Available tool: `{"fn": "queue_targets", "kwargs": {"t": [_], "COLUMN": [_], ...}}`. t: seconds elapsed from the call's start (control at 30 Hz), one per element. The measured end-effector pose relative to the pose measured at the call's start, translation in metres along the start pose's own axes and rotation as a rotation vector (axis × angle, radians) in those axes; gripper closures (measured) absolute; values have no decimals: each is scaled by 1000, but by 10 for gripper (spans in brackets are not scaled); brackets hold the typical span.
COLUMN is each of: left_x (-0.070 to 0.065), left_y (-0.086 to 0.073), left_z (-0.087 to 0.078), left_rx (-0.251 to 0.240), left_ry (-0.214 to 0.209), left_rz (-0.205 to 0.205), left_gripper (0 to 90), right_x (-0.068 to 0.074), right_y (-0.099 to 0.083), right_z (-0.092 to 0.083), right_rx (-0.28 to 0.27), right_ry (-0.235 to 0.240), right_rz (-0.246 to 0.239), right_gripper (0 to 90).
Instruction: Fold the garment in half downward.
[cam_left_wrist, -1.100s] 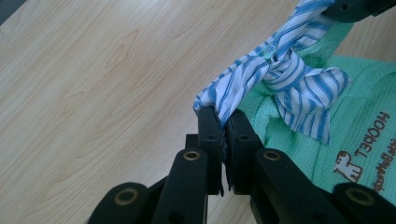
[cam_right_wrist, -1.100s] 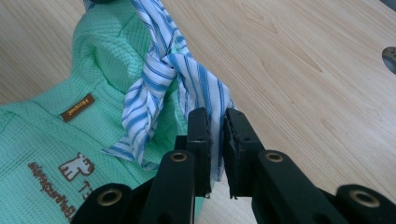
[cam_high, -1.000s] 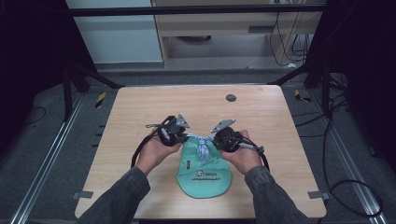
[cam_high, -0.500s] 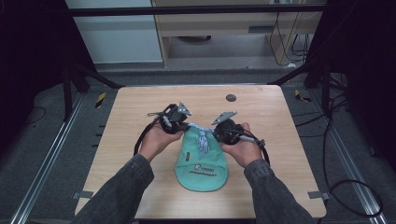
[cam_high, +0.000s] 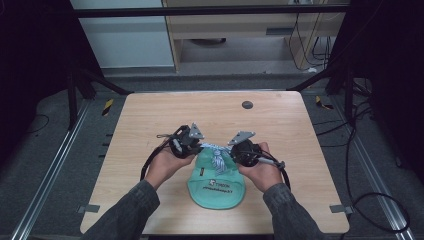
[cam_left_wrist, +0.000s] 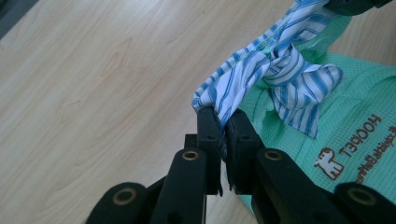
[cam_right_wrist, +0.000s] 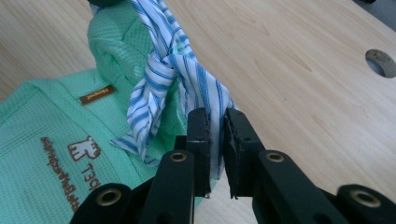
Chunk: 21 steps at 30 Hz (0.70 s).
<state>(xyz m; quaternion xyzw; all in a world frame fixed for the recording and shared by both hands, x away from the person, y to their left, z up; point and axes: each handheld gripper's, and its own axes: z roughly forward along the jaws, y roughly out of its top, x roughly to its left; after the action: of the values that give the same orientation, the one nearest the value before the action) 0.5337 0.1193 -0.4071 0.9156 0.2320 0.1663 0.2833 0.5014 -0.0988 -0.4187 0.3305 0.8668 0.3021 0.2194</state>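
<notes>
Pinching one end of the blue-and-white striped cloth strip (cam_left_wrist: 261, 84), the left claw (cam_left_wrist: 223, 122) has its jaws clamped together on the fabric, the knot of the strip lying just beyond its tips. The right claw (cam_right_wrist: 212, 120) is clamped on the other end of the same strip (cam_right_wrist: 173, 79), which rises from its jaws to the knot. In the high view both claws, left (cam_high: 197, 145) and right (cam_high: 232, 150), sit close together over the near middle of the desk (cam_high: 150, 120), the strip (cam_high: 216, 155) stretched between them. The strip is tied around the gathered top of a mint-green waffle-fabric bag (cam_high: 217, 185) lying on the desk, its contents hidden. The bag carries brown print with a small animal logo (cam_right_wrist: 84, 149) and a small brown label (cam_right_wrist: 96, 94); the lettering is too unclear to read. Farther off, a dark round hole (cam_high: 247, 105) marks the desk.
</notes>
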Motion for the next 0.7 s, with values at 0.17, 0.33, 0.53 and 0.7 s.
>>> {"fn": "queue_targets", "kwargs": {"t": [0.17,0.33,0.53,0.7], "left_x": [-7,-16,-24,-29], "left_y": [-7,-14,-18,-23], "left_z": [-1,-2,-5,-7], "left_rx": [-12,-13,-7,-3], "left_ry": [-5,-12,-15,-27], "left_rz": [0,7,25,20], "left_gripper": [854,854,854,855], "right_x": [8,12,16,20], "right_y": [-9,-16,-21,-23], "right_z": [0,-2,-6,-8], "right_rx": [-5,-8,-2,2], "right_ry": [8,11,18,26], "right_rz": [-2,-6,-13,-21], "right_gripper": [811,809,805,805]}}
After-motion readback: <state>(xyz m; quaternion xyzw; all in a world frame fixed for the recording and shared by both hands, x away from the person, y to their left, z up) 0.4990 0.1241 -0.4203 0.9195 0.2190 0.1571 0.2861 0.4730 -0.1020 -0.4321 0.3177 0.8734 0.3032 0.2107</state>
